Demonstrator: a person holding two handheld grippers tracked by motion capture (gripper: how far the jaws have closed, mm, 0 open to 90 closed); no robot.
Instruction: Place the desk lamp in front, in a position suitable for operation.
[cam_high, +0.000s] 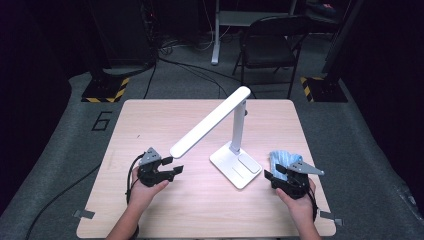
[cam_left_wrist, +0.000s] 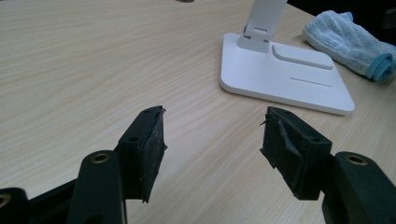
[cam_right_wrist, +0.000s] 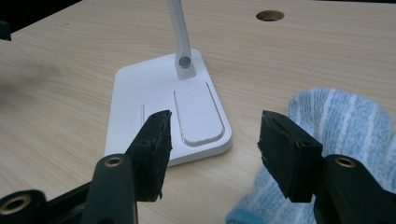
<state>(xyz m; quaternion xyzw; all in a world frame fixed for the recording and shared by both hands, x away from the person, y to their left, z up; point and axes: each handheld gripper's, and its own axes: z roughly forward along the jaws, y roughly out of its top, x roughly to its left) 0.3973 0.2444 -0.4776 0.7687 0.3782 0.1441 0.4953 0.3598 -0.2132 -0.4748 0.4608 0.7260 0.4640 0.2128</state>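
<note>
Right gripper (cam_right_wrist: 212, 128): jaws wide apart, holding nothing, hovering just over the near edge of the blue striped terry cloth (cam_right_wrist: 327, 116). Left gripper (cam_left_wrist: 212, 135): jaws likewise wide and empty above bare light wood table (cam_left_wrist: 93, 70). Ahead of both jaws, between them, stands the white folding desk lamp (cam_high: 235, 162). Judgement: wiping not yet begun; cloth remains to be picked up, lamp untouched.

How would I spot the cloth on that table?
Find the white lamp standing mid-table. Just right of its flat base lies the cloth, beside the right gripper. It is the one soft, crumpled thing there, light blue with stripes.
</note>
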